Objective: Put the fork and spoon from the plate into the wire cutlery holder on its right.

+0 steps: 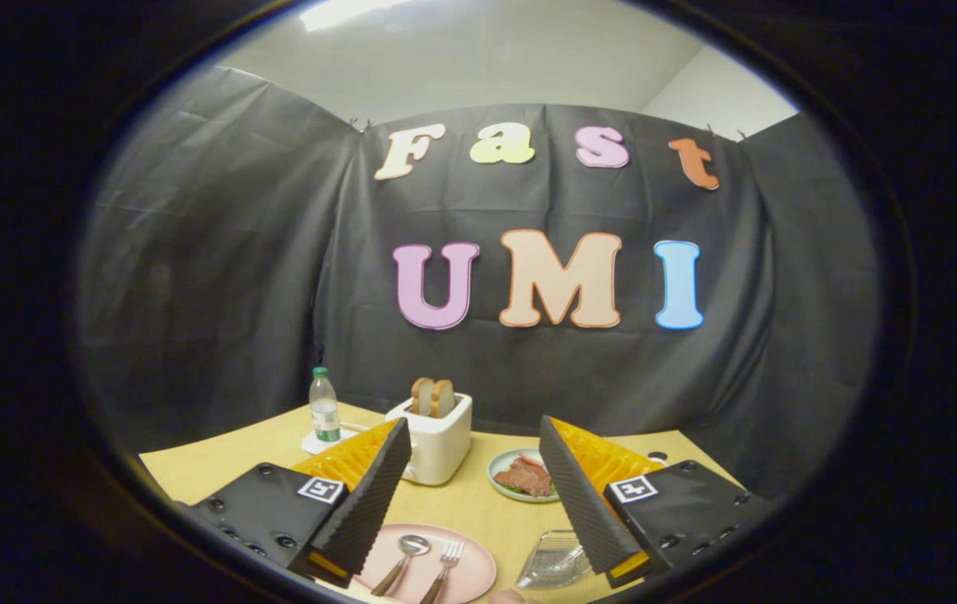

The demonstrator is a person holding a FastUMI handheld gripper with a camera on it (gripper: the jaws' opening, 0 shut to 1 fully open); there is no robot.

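A pink plate [468, 579] lies on the tan table low between my fingers. On it rest a spoon [405, 558] and a fork [446, 564], side by side, both with brown handles pointing toward me. The wire cutlery holder [552, 560] sits just right of the plate, beside my right finger, and looks empty. My gripper [475, 482] hovers above the table, open wide, with nothing between its fingers.
A white toaster [436, 440] with two bread slices stands beyond the fingers. A small plate of meat [524, 476] is to its right. A clear bottle with a green cap [325, 408] stands at the back left. The black cloth wall closes the back.
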